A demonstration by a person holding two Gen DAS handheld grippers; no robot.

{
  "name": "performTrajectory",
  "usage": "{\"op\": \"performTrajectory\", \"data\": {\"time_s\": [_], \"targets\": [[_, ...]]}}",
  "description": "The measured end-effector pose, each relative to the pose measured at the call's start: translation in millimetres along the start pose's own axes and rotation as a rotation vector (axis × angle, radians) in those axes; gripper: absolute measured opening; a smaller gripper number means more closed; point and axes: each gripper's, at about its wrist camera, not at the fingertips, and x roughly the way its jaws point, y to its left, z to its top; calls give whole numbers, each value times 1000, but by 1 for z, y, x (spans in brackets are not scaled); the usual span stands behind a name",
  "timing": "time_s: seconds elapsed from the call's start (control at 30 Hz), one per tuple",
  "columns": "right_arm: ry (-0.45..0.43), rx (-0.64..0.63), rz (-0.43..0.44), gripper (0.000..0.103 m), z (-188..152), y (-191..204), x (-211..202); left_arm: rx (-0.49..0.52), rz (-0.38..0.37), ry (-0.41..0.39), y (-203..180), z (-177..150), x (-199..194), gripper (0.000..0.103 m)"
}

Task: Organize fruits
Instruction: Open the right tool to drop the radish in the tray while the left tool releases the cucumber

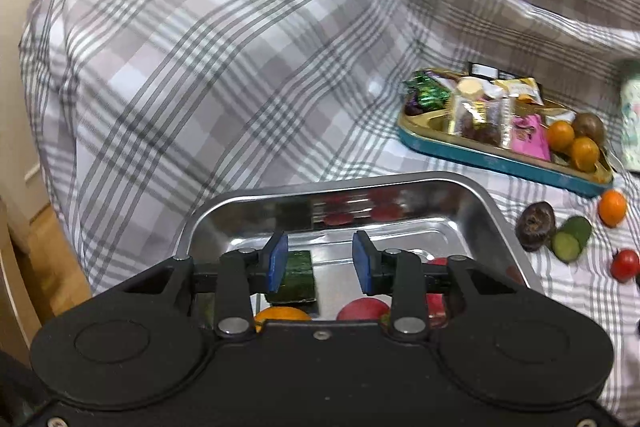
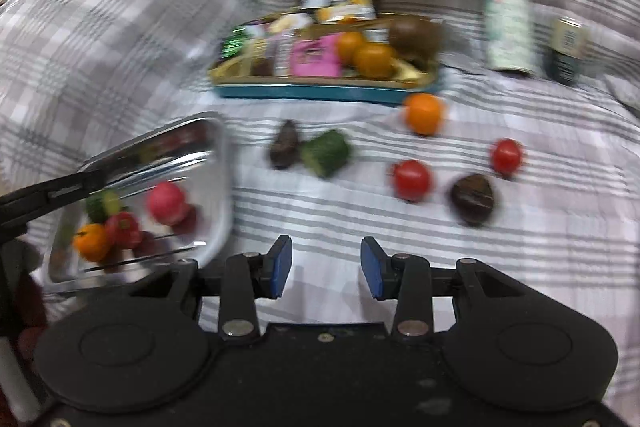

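Note:
A steel tray (image 1: 472, 199) lies on the checked bedcover and holds a cucumber piece (image 1: 296, 277), an orange fruit (image 1: 282, 313) and red fruits (image 1: 362, 309); it also shows in the right wrist view (image 2: 218, 187). My left gripper (image 1: 320, 259) is open and empty above the tray. My right gripper (image 2: 326, 271) is open and empty over the cover. Loose on the cover lie an orange (image 2: 424, 113), two tomatoes (image 2: 412, 179) (image 2: 506, 155), two dark brown fruits (image 2: 472, 199) (image 2: 284, 145) and a cucumber piece (image 2: 326, 151).
A teal and gold snack tin (image 2: 320, 91) at the back holds wrapped sweets, two oranges (image 2: 372, 59) and a brown fruit (image 2: 414, 35). A tall can (image 2: 508, 15) and a small bottle (image 2: 566, 51) stand at the back right. A large checked pillow (image 1: 200, 47) rises on the left.

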Motion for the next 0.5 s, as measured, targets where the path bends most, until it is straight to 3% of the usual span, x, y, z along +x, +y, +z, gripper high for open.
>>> {"op": "performTrajectory", "data": {"time_s": [0.17,0.37,0.5], "targets": [[-11,94,-77,41,-8,-39,-6,102,-30,-46,-18,-5,-15,44],[-31,148,-193,41,-8,-78,-7,89,-147,-22,-43,-4,-31,44],[-50,169,-239,41,2,-97,-4,140,-190,-27,-72,2,-32,44]]}}
